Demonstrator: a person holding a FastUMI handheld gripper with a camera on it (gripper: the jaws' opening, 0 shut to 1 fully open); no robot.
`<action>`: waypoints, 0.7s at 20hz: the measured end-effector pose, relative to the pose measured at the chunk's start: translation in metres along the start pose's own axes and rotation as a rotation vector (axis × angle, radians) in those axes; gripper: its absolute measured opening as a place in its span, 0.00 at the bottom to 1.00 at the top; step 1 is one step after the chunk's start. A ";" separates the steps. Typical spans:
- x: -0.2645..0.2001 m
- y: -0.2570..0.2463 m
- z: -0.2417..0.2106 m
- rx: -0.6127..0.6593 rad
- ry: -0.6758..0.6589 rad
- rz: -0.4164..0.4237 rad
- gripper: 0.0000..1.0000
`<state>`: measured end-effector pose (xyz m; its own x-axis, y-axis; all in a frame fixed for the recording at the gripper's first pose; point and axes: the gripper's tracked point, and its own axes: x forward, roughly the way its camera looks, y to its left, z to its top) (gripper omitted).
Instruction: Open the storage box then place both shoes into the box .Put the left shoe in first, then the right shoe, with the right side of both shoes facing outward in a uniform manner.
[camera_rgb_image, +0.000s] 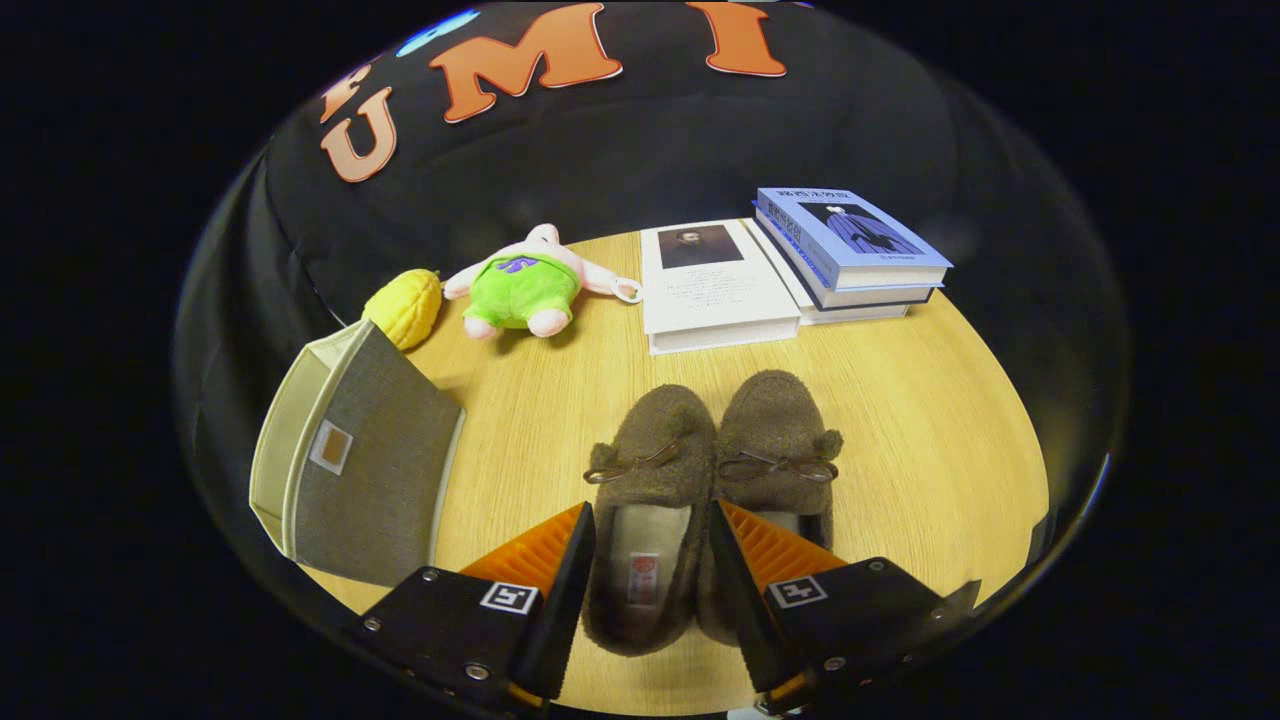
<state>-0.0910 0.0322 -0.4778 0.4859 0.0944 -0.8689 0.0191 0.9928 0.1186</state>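
Tool (652, 545) fingers stand apart, straddling the left brown slipper (650, 500) at 6 o'clock on the bench (930, 420), apparently because it goes first into the grey storage box (360, 460), lying at 9 o'clock, while the right slipper (780, 440) waits beside.

Pale wooden table (930, 420), black cloth booth wall (620, 160) behind

Brown shoes (700, 480) beside grey box (350, 460)
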 end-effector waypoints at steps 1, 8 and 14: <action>0.007 -0.003 -0.003 -0.016 0.005 0.001 0.66; 0.023 -0.005 -0.007 -0.028 0.017 0.033 0.48; 0.038 -0.024 -0.018 -0.140 0.076 -0.078 0.39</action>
<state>-0.0881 0.0132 -0.5224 0.4199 0.0171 -0.9074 -0.0705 0.9974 -0.0139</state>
